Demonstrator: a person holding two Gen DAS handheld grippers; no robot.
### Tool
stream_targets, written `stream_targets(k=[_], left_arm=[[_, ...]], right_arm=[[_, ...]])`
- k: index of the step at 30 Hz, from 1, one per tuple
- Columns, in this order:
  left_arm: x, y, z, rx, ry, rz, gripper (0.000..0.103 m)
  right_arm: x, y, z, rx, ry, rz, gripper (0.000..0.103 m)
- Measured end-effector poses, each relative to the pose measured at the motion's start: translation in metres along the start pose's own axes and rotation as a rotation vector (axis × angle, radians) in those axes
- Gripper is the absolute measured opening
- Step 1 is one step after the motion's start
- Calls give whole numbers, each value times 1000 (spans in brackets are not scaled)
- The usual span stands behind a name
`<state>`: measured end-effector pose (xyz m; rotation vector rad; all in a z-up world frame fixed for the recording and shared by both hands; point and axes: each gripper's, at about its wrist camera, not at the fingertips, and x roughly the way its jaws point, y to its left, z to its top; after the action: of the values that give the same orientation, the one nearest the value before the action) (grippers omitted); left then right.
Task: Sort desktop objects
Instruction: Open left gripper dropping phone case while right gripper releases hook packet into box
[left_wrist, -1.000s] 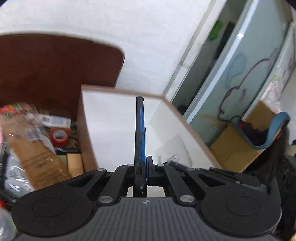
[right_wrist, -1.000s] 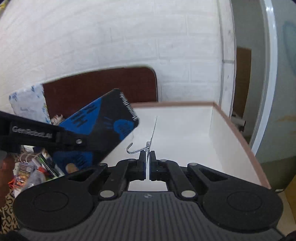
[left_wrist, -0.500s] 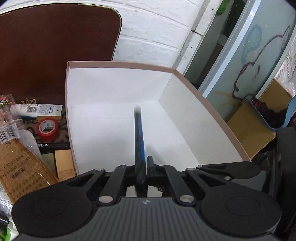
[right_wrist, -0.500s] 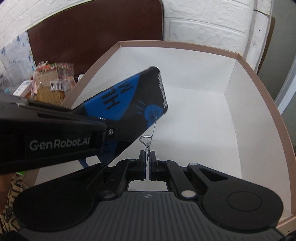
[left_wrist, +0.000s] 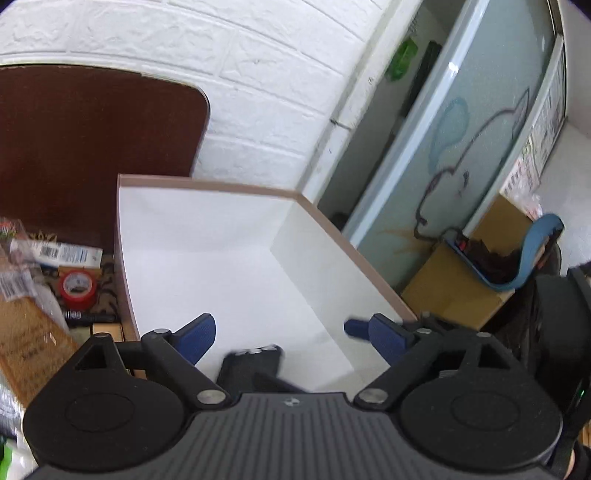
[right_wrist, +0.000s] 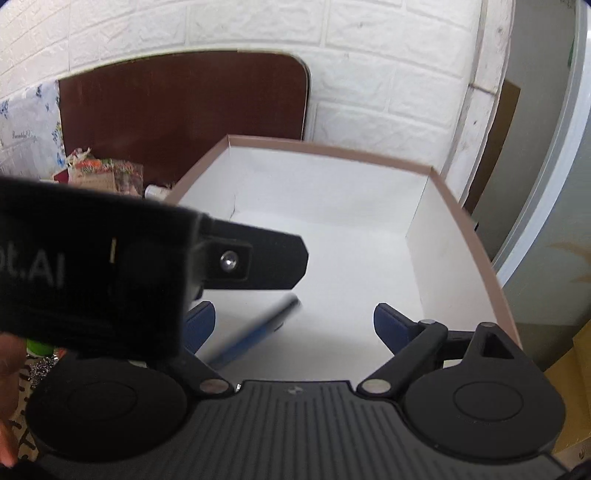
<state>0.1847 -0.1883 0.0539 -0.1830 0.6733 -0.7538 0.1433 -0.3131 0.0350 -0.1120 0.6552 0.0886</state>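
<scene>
Both claws are seen spread wide above a white box (right_wrist: 332, 258) with a brown rim, and nothing is gripped by either. In the right wrist view, the right claw (right_wrist: 293, 319) is held over the box's near end, its blue pads (right_wrist: 386, 325) well apart. The left claw (right_wrist: 258, 262) is seen from the side there, reaching across from the left, above the box floor. A black and blue case (right_wrist: 255, 332) is seen blurred in the box, slanting from lower left to upper right between the two claws; whether it rests on the floor cannot be told. In the left wrist view, the left claw (left_wrist: 282, 332) is opened over the box (left_wrist: 207, 266), and a dark blurred piece (left_wrist: 255, 358), probably the same case, is seen low between its fingers. The box floor beyond is shown bare and white, bounded by upright walls at the far end and on both sides. The right wall stands at the counter's edge, with a glass door (left_wrist: 461, 155) and a cardboard carton (left_wrist: 450, 291) beyond it. Just left of the box, clutter is packed against its wall: a red tape roll (left_wrist: 75, 290), a white tube (left_wrist: 61, 254) and a brown packet (left_wrist: 26, 343). Behind the box, a dark brown board (right_wrist: 177, 114) is leaned against a white brick wall (right_wrist: 369, 74).
</scene>
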Motion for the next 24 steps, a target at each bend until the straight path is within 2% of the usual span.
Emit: stream_targets(k=[3, 14, 19, 24], left_arm=[[-5, -12, -10, 73, 29, 4, 93], [-44, -36, -27, 167, -70, 94, 101], [-56, -42, -34, 152, -86, 125, 101], [-69, -49, -46, 169, -128, 196, 102]], right_arm=[[-11, 3, -4, 24, -22, -2, 91], [-46, 16, -18, 74, -97, 11, 93], [-62, 20, -18, 95, -123, 27, 94], [-79, 28, -26, 97, -144, 36, 94]])
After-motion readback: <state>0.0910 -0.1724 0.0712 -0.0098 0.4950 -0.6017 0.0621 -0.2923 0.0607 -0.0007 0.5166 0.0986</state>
